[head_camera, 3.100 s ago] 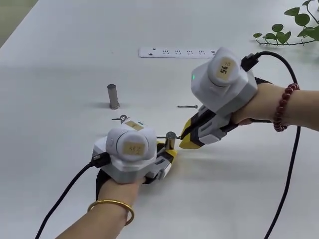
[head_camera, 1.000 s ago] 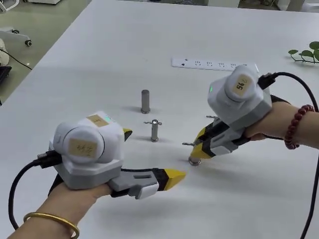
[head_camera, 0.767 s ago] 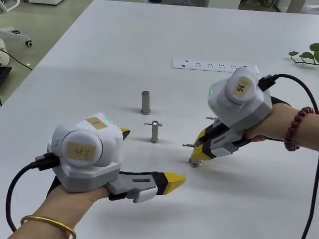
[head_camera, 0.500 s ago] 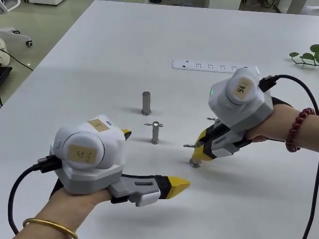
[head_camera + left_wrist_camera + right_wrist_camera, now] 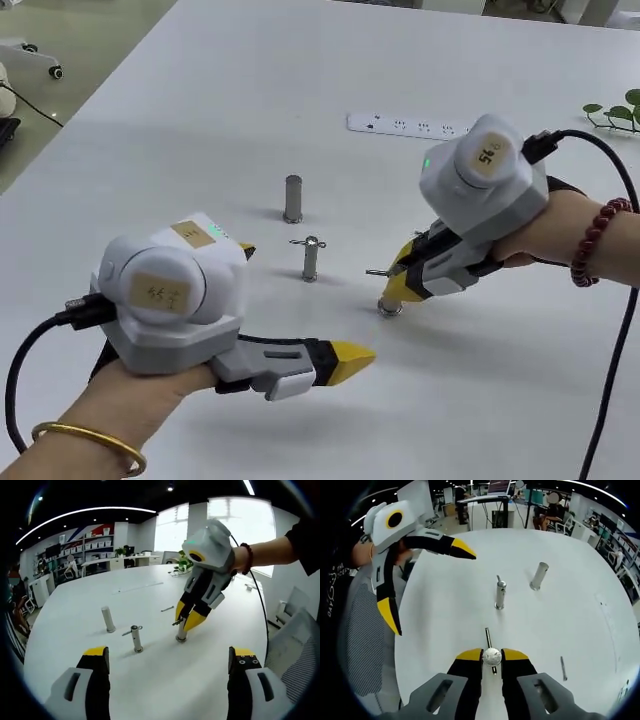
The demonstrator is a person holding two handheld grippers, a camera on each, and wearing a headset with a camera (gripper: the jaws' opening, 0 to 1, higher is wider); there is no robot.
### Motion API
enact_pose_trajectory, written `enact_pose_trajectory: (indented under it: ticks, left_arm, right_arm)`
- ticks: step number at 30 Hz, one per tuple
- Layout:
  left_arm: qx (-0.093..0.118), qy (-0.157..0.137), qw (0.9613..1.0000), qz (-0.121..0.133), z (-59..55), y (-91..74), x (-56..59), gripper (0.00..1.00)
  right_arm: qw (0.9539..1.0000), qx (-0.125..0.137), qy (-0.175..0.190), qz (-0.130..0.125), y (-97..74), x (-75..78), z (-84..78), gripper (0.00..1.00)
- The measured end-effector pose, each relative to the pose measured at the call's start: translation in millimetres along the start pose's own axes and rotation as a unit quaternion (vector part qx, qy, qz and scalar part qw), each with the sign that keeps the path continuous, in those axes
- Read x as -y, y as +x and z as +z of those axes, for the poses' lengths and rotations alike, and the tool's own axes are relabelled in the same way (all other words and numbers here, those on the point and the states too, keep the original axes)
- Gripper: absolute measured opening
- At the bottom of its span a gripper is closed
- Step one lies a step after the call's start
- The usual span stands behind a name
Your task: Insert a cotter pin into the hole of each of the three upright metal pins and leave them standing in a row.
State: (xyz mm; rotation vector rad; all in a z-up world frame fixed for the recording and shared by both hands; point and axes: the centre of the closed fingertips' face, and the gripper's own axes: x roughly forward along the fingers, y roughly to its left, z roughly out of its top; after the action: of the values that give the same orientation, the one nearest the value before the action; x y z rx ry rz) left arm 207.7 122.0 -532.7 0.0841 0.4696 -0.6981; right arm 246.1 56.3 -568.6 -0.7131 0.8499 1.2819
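The white table (image 5: 150,150) in the open office carried three metal pins in a slanting row. My right gripper (image 5: 404,286) was clamped on the head of the near pin (image 5: 492,656), which stood on its base at my end of the row. The middle pin (image 5: 311,260) and the far pin (image 5: 293,198) stood beyond it. My left gripper (image 5: 168,655) hung with its jaws wide apart and empty, well clear of the pins.

I judged the danger lay in letting go. The cotter pin (image 5: 488,636) ran right between my jaws, so a skewed or dragging release could snag it, pull it from the hole or tip the near pin over.

The near pin's long axis was vertical, head up. Its cotter pin lay level across the head, long end pointing toward the middle pin. A loose cotter pin (image 5: 563,668) lay flat on the table, apart from the row.
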Motion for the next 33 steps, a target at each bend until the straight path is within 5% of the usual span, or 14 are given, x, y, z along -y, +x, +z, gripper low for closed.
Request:
enact_pose_trajectory:
  ticks: [16, 33]
  left_arm:
    - [0.008, -0.009, 0.9999, 0.001, 2.4, -0.1, -2.8, 0.98]
    - [0.003, -0.008, 0.9999, 0.01, 0.3, 0.1, -6.8, 0.96]
  right_arm:
    - [0.9999, -0.009, -0.01, -0.003, 3.7, 29.4, 3.2, 0.08]
    - [0.9998, -0.01, 0.0, 0.015, 10.2, 37.6, 2.0, 0.08]
